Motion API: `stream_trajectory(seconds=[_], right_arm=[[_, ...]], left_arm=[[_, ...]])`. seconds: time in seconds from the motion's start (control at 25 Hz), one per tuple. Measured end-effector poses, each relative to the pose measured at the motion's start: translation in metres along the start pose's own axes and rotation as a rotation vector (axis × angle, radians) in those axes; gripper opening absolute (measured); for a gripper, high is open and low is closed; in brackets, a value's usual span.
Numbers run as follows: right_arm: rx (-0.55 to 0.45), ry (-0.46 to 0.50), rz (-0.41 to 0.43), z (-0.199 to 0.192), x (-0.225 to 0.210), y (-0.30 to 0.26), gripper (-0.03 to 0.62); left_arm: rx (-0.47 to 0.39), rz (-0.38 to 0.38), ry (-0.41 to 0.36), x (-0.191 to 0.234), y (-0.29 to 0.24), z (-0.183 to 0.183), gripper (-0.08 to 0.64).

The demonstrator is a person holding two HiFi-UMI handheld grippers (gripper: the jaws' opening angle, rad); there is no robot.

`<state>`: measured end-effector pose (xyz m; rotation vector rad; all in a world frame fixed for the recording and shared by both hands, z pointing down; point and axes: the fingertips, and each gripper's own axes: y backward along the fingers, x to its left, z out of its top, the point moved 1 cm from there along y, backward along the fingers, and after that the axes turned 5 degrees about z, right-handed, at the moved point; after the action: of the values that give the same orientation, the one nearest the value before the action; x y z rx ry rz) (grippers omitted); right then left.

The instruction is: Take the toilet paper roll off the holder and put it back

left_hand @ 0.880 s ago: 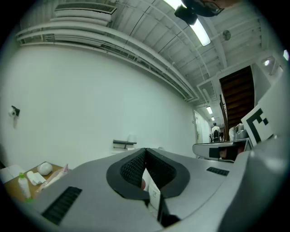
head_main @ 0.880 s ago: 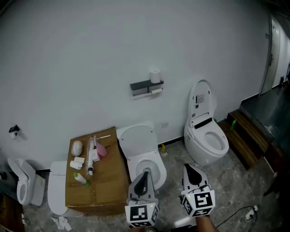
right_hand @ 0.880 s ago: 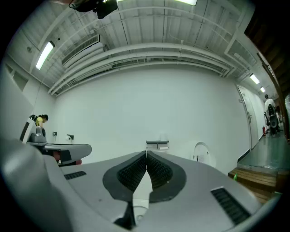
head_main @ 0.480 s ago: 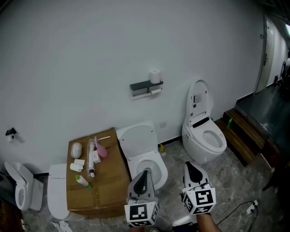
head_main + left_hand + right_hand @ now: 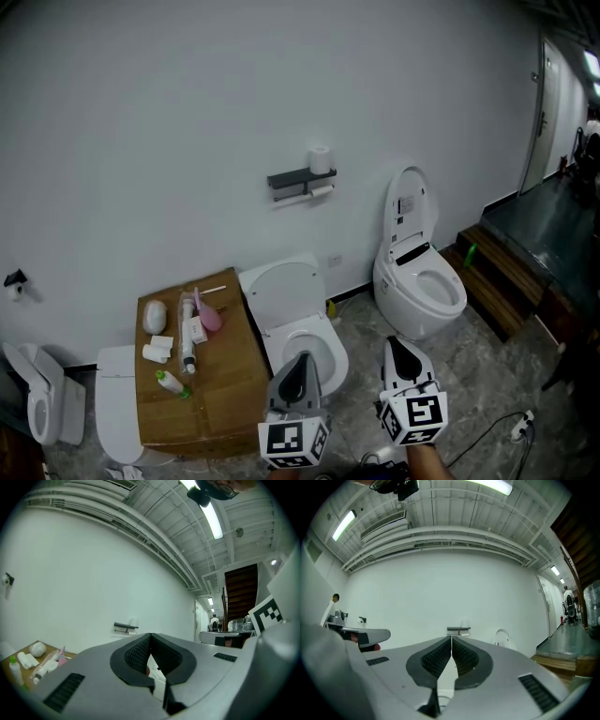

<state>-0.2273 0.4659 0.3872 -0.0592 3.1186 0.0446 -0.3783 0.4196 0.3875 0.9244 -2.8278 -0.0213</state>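
A dark wall holder [image 5: 302, 178] carries one white toilet paper roll [image 5: 322, 158] upright on its shelf and a second roll [image 5: 322, 189] lying on the bar below. Both grippers are low in the head view, far from the wall and pointing level at it. My left gripper [image 5: 302, 358] hovers over an open toilet, jaws shut and empty. My right gripper [image 5: 392, 344] is beside it, also shut on nothing. The holder [image 5: 125, 627] shows small above the left gripper [image 5: 150, 635]. In the right gripper view the holder [image 5: 458, 629] sits just above the right gripper [image 5: 451, 638].
A white toilet with raised lid [image 5: 292, 323] is under the holder, and another toilet [image 5: 420, 281] stands to its right. A cardboard box [image 5: 220, 384] with bottles and small items is at left. Wooden steps [image 5: 502, 281] are at right. A cable [image 5: 497, 431] lies on the floor.
The head view has shifted a little, so the box and toilets sit slightly lower in the picture. Both grippers keep their places and stay shut.
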Motion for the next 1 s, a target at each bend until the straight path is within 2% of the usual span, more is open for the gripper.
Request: stream_trajectory(seconds=[0.24, 0.76, 1.0], right_arm=[[-0.007, -0.005, -0.006, -0.009, -0.027, -0.027, 0.02], [-0.006, -0.025, 0.028, -0.005, -0.144, -0.109, 0.02], [-0.011, -0.035, 0.048, -0.004, -0.192, -0.13, 0.02]], left_arm=[[0.006, -0.001, -0.016, -0.004, -0.037, -0.012, 0.012], [-0.004, 0.054, -0.031, -0.053, -0.17, -0.018, 0.012], [-0.01, 0.084, -0.097, -0.085, -0.217, -0.024, 0.012]])
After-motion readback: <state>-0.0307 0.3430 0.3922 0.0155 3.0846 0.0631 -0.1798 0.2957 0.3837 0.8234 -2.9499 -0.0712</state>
